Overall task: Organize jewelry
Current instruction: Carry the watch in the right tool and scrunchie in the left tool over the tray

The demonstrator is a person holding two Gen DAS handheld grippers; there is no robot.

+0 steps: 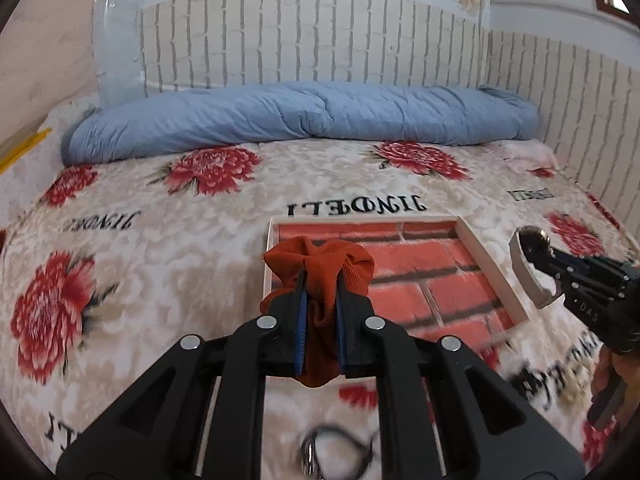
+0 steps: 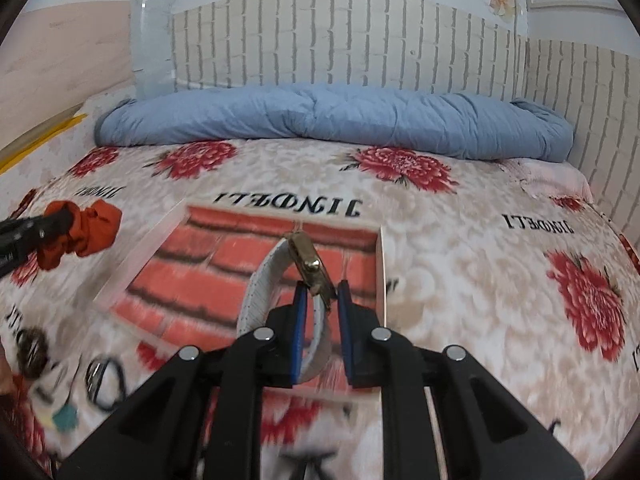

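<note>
Left gripper (image 1: 321, 296): my jaws clamped down, blue pads (image 1: 301, 320) pressing in from both sides, pointing 12 o'clock. Right gripper (image 2: 323, 296): jaws nearly closed, pinching, also aimed at 12 o'clock. From my left wrist cam the right gripper (image 1: 534, 258) sits at 3 o'clock, aimed toward 10. From the right cam, left gripper (image 2: 68, 220) enters at 9 o'clock.

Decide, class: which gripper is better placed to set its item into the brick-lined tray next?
Probably the right. The right gripper, shut on the white-strapped watch, hangs over the tray's brick floor. The left gripper, shut on the orange scrunchie, sits at the tray's left edge.
</note>
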